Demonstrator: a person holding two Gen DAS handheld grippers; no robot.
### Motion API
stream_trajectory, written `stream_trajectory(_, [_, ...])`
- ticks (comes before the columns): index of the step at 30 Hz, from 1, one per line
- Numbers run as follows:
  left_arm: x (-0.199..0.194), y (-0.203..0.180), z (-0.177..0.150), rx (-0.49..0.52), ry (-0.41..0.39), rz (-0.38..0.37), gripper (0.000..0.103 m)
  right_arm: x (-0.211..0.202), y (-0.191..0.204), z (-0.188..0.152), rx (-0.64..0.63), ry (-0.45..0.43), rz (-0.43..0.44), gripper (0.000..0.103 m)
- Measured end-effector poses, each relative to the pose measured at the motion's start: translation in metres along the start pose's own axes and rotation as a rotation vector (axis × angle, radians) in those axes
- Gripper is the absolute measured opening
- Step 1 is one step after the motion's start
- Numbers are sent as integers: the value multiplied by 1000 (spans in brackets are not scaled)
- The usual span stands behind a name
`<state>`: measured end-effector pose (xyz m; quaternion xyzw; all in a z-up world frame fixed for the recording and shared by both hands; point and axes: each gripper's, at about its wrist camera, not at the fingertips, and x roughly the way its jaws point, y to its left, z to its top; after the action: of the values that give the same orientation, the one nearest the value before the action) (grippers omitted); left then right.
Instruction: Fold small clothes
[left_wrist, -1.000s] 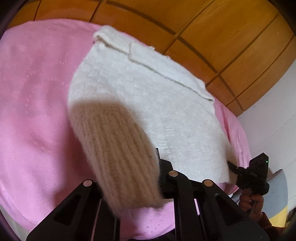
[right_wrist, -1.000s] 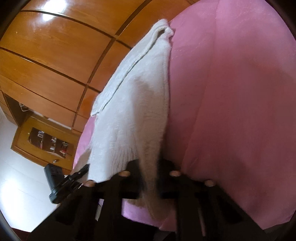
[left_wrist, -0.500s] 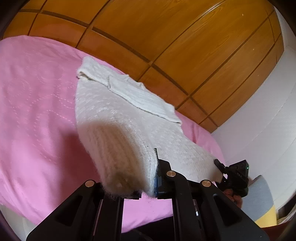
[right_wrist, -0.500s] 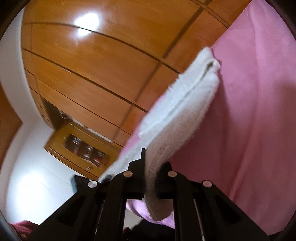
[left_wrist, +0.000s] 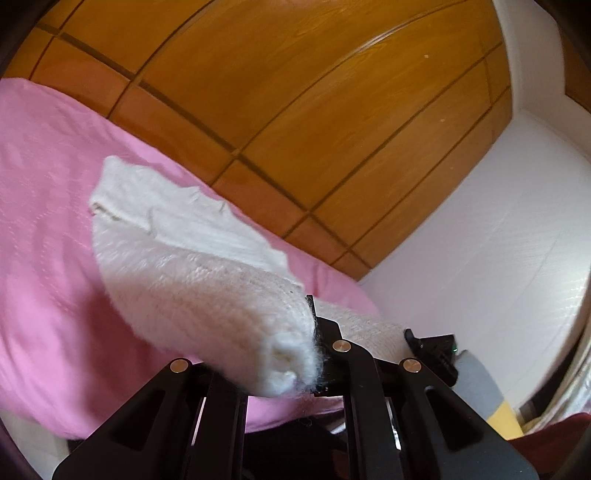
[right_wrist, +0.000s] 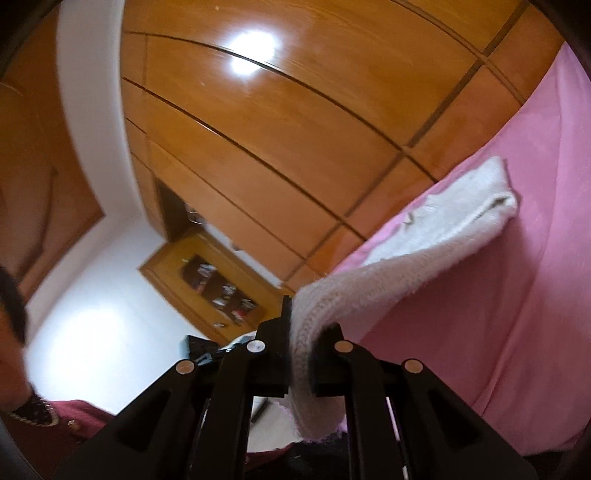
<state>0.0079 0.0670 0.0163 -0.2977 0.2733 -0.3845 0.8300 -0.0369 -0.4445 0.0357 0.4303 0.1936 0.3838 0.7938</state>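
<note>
A white knit sweater (left_wrist: 192, 254) lies across a pink bed cover (left_wrist: 48, 258), its near hem lifted off the bed. My left gripper (left_wrist: 291, 354) is shut on one corner of the ribbed hem, which bunches over the left finger. My right gripper (right_wrist: 301, 350) is shut on the other hem corner; the sweater (right_wrist: 443, 236) stretches from it up to the far folded end on the bed. The right gripper (left_wrist: 432, 350) also shows in the left wrist view, at the sweater's far corner.
Wooden wardrobe panels (left_wrist: 295, 110) rise behind the bed. A white wall (left_wrist: 498, 240) stands on the right. A wooden shelf unit (right_wrist: 218, 288) stands across the room. The pink cover (right_wrist: 535, 295) spreads to the right. The person's dark red clothing (right_wrist: 66, 424) shows at lower left.
Both grippers have risen and tilted up with the hem held, lifting the sweater's near half off the bed; more wardrobe and wall now fill both views.
</note>
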Motion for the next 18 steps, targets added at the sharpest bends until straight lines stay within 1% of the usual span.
stream_trajectory(5, [-14,-23,-9,58,18,-48,7,-35,4,-7,53,-73,68,6])
stream_trajectory(8, [-24,-32,-15,51,23,-90,7,-51,6,-11,93,-110,123,6])
stream_trajectory(10, [-32,-30,-17,11,22,-116,7,-57,11,-15,96,-109,174,6])
stream_trajectory(12, [-38,-21,-19,-44,28,-139,7,-58,18,-20,75,-77,211,6])
stream_trajectory(14, [-39,-9,-20,-107,46,-149,7,-59,21,-23,71,-41,208,6])
stream_trajectory(15, [-38,-2,-21,-139,57,-136,7,-59,20,-25,78,-31,202,6])
stream_trajectory(18, [-27,11,-20,-198,92,-107,8,-51,0,-25,154,-14,179,6])
